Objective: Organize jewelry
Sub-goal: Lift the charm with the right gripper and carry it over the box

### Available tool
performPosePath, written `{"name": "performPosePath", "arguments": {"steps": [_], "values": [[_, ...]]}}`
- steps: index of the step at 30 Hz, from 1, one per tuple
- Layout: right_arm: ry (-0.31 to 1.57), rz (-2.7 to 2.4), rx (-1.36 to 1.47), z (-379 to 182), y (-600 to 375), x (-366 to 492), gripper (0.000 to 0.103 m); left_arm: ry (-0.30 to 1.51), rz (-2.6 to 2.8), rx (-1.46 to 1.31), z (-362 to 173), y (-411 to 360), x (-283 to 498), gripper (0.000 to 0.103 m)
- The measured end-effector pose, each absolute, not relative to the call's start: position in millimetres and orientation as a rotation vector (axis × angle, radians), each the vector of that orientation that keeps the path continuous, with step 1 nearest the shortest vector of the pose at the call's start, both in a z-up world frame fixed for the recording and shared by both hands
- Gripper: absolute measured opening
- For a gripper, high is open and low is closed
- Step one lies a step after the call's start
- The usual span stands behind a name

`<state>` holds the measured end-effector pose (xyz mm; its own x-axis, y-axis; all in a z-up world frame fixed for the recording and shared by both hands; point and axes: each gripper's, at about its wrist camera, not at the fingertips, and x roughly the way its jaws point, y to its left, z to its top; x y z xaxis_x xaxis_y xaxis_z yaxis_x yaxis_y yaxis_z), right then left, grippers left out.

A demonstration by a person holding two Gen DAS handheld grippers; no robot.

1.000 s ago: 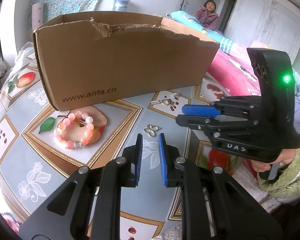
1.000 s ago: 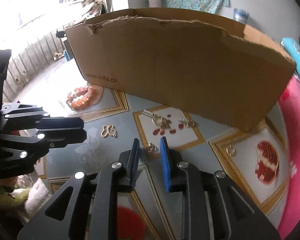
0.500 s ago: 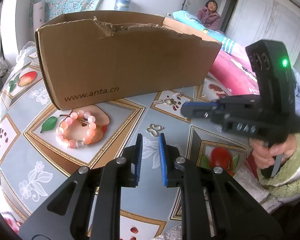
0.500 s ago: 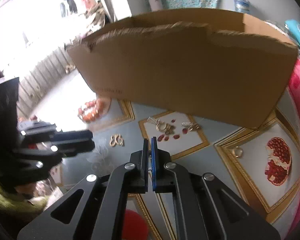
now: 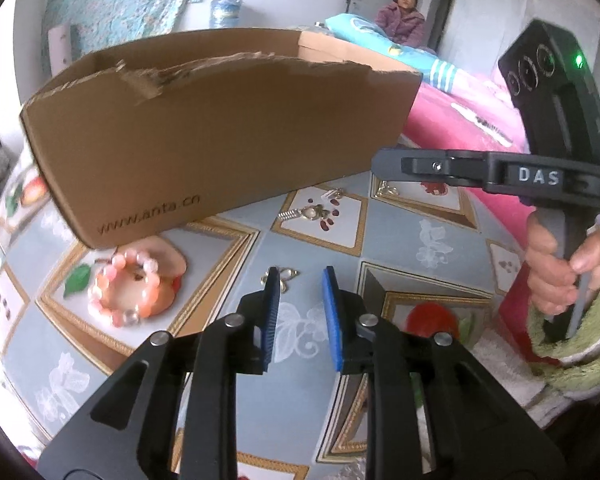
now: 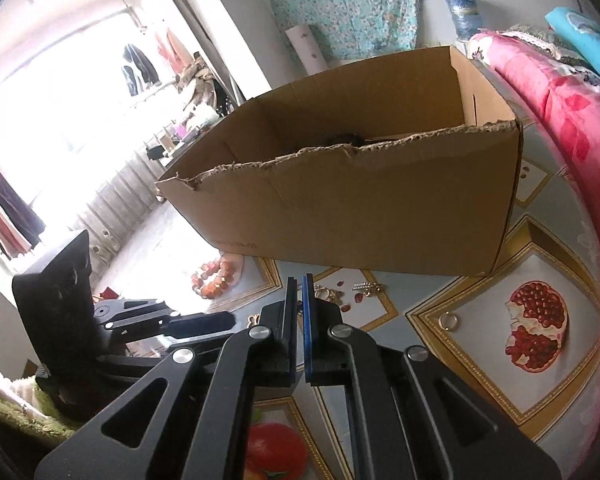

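Right gripper (image 6: 299, 280) closed, perhaps on a trinket.

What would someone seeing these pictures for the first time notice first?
A big torn-edged cardboard box stands at the back of the fruit-patterned tablecloth. In front of its left corner lies a pink bead bracelet, with small gold pieces scattered further right. The right gripper points toward the box.

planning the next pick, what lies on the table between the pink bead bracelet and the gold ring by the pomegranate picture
In the right wrist view, between the pink bead bracelet and the gold ring lies a cluster of small gold jewelry pieces on the tablecloth, just in front of the cardboard box.
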<state>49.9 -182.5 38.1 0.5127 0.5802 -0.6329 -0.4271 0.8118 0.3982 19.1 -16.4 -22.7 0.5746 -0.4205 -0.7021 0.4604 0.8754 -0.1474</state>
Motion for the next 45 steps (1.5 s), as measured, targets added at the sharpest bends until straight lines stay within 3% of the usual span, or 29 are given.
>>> {"name": "performPosePath", "arguments": {"steps": [17,21,26,45], "values": [[0.836,0.613,0.223,29,-190,47,0.003,0.853,-0.421,0.138,-30,-39,44,0.026],[0.832,0.612,0.231,30,-192,48,0.003,0.837,-0.408,0.195,-32,-53,43,0.011],[0.822,0.611,0.228,33,-190,46,0.003,0.837,-0.413,0.184,-32,-52,45,0.0],[0.807,0.606,0.238,44,-185,42,0.003,0.855,-0.443,0.167,-32,-41,35,0.0]]}}
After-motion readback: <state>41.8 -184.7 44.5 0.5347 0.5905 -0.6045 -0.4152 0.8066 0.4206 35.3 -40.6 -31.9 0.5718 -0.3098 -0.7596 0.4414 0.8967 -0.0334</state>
